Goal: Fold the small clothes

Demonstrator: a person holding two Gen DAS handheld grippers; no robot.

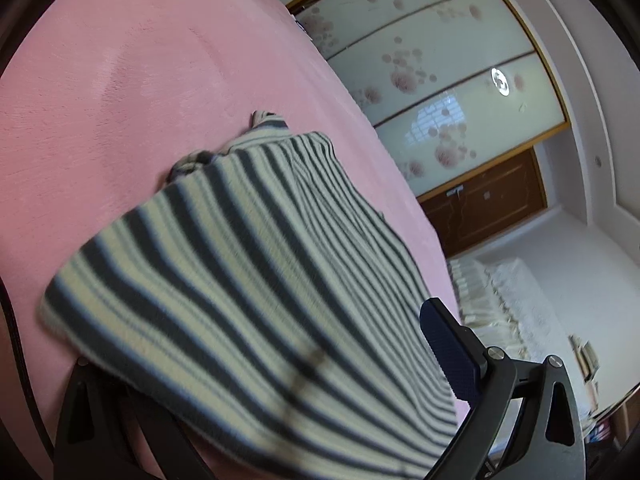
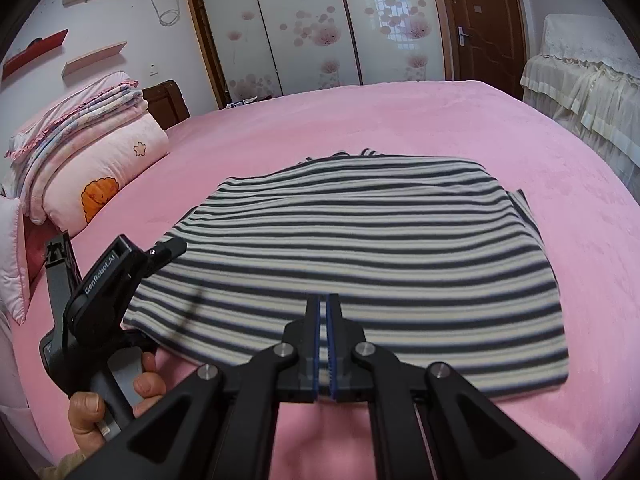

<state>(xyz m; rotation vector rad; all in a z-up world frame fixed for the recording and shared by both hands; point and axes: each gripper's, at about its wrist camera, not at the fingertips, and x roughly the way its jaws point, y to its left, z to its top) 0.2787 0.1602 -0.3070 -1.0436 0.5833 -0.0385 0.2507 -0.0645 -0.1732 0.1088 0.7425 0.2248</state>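
The striped garment (image 2: 360, 264) lies flat on the pink bed (image 2: 400, 120), dark and cream bands running side to side in the right wrist view, folded into a rough rectangle with a bit of cloth poking out along its far edge at twelve o'clock. It sits in the middle of the bed, its near hem towards six o'clock.

The right tool (image 2: 324, 304) hangs over that near hem, fingers pressed together, blue pads face to face with no gap to speak of. Whether a sliver of fabric is caught between them, I cannot tell; the tips sit right over the stripes.

Over at eight o'clock in that same view, the left tool (image 2: 160, 254) comes in at the garment's left edge, a hand (image 2: 116, 400) wrapped round its grip. Its jaws are spread wide. From its own camera, one blue-padded finger (image 1: 450, 350) shows at four o'clock, beside the cloth, while the other is buried under the blurred stripes at seven o'clock, so the garment's edge lies between the two, unpinched.

Folded pink quilts (image 2: 88, 152) stack at ten o'clock by the headboard. Wardrobe doors with pink flowers (image 2: 304, 28) stand at twelve, a brown door (image 2: 480, 20) at one.
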